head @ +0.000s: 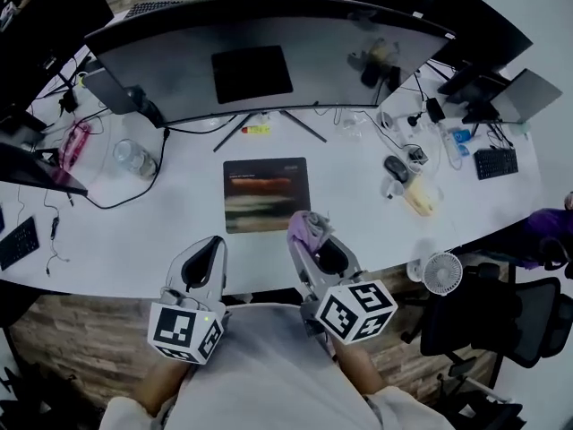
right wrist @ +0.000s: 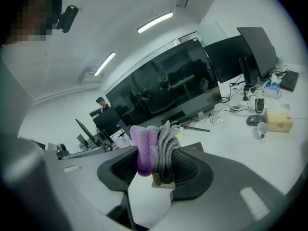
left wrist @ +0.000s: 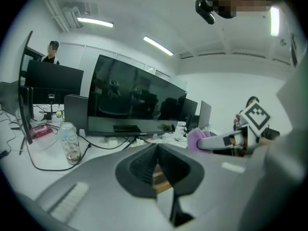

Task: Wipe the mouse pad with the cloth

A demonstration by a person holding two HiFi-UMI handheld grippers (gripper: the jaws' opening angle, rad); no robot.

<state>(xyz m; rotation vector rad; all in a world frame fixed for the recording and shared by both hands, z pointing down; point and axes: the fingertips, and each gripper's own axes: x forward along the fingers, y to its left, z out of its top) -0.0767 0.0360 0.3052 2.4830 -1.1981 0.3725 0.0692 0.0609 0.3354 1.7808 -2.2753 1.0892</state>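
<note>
1. A white desk curves across the middle of the head view; cables and small clutter lie along its upper edge.
2. A wide curved monitor spans the upper centre of that view; its screen is dark.
3. The mouse pad, dark and rectangular, lies flat on the desk at frame centre, just below the monitor's stand.
4. The right gripper sits at lower centre, its tips at the pad's lower right corner; its jaws are clamped on the cloth.
5. The left gripper sits lower left of the pad, apart from it; in the left gripper view its jaws meet with nothing between them.
6. The cloth, purple and grey, is bunched and stands up out of the right jaws; whether it touches the pad cannot be told.
7. A small fan stands at the desk's lower right edge; a clear jar stands at left; a mouse lies at right.
</note>
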